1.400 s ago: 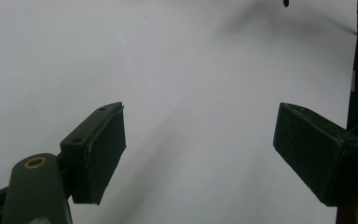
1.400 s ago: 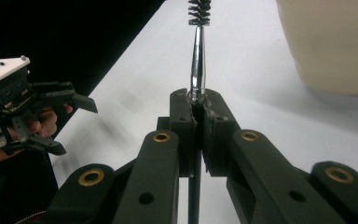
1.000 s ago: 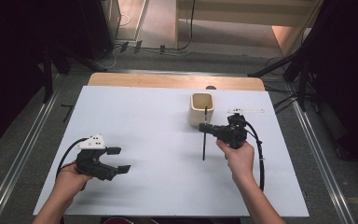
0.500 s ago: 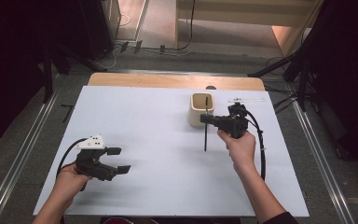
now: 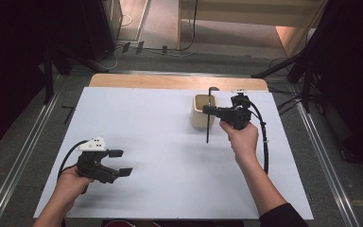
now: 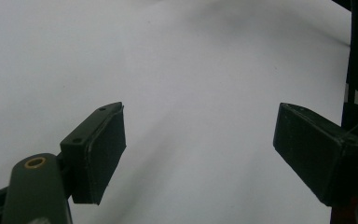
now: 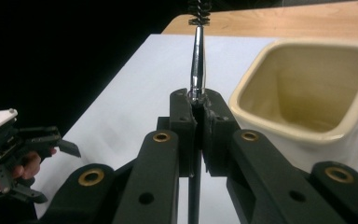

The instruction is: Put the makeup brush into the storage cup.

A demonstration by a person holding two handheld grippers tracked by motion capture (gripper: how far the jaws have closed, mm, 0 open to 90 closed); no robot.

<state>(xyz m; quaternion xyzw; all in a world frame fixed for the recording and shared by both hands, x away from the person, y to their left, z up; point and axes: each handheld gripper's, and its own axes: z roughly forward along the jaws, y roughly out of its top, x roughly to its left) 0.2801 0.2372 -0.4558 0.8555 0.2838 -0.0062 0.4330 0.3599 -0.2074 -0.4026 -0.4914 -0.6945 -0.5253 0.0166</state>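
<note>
Cream-coloured cup (image 5: 200, 111) sits right of centre; the right claw (image 5: 211, 110), clenched on the thin brush (image 5: 208, 126), has moved up the frame beside it, so insertion looks near. Left claw (image 5: 121, 163) hangs released, lower left of the counter (image 5: 142, 123).

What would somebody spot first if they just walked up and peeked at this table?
Probably the long thin brush clamped upright in the right gripper, right beside the cream square cup at the far side of the white table. Next, the left gripper at the near left corner, its jaws wide open over bare table with nothing between them.
</note>
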